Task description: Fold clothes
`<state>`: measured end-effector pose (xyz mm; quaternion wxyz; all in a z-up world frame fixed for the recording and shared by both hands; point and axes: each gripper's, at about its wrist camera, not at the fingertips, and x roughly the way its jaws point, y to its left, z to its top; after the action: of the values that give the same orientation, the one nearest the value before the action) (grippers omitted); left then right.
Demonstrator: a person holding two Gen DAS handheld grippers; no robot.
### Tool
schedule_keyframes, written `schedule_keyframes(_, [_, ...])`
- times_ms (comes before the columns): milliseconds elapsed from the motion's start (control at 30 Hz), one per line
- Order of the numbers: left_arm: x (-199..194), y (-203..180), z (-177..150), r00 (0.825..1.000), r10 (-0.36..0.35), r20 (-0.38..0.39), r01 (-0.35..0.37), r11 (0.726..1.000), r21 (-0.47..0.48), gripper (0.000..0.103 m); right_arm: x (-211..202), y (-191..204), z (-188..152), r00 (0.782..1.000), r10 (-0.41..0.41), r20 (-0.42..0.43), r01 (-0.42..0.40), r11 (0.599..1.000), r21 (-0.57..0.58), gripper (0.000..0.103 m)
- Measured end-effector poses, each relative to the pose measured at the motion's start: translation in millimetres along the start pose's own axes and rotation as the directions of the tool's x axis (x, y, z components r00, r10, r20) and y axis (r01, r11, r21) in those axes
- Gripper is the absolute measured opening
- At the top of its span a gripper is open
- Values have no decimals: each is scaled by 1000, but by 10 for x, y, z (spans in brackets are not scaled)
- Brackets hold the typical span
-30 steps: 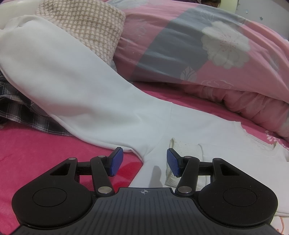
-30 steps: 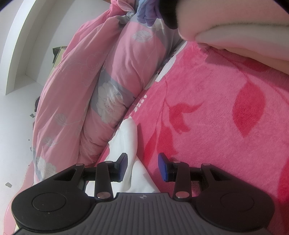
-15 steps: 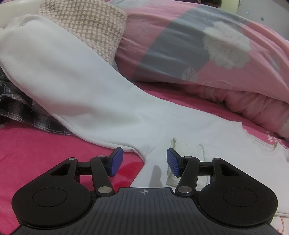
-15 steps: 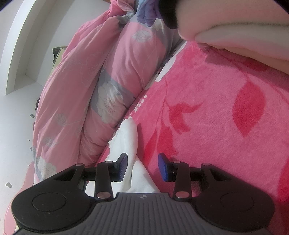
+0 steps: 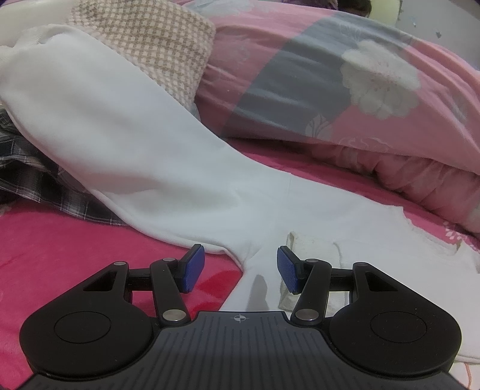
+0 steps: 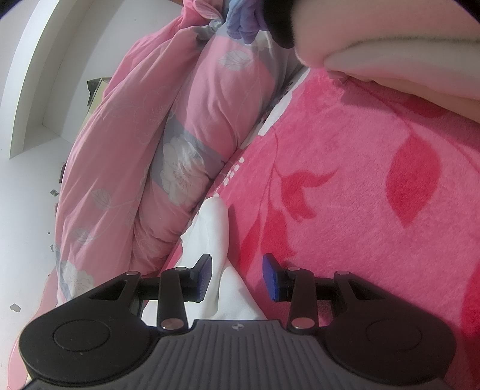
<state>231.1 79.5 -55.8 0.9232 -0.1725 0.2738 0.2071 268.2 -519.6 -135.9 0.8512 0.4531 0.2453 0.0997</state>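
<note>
A white garment (image 5: 168,168) lies spread on the pink floral blanket (image 5: 60,240), one long sleeve running up to the far left. A sewn label (image 5: 312,249) shows near its middle. My left gripper (image 5: 238,268) hovers open just over the garment's lower edge, blue pads apart with cloth between and below them. In the right wrist view, a narrow white end of the garment (image 6: 213,231) lies along the blanket's edge. My right gripper (image 6: 237,277) is open around that end, its left pad resting against the fabric.
A rolled pink and grey floral quilt (image 5: 330,90) borders the far side, also the floral quilt (image 6: 168,150) on the left. A checked beige cloth (image 5: 156,39) and a dark plaid garment (image 5: 39,186) lie at the left. A person's gloved hand (image 6: 243,21) and pale sleeve (image 6: 390,39) are above.
</note>
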Motion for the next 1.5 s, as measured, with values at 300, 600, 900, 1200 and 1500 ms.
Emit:
schedule_keyframes(300, [-83,-417,227,990,-137,20,137,991,6,54,-23,-3,-2,1000,7,15,-7,1000,11,39])
schedule_keyframes(600, [275,-1623,231,903,-420,-95,427,901,81,53,-57,98,-2,1000,16,20,-15,999,-36,40])
schedule_keyframes(900, [570,-1614,49,858,-499,-125,503,864,1,52,-74,239,-26,1000,11,20,-10,997,-78,40])
schedule_keyframes(1200, [684,-1450,-35,823,-557,-111,553,830,-70,52,153,556,131,997,-72,-17,71,996,-60,40])
schedule_keyframes(1500, [720,-1394,-52,813,-574,-96,566,818,-102,52,1346,1529,456,936,-330,-124,219,820,-530,66])
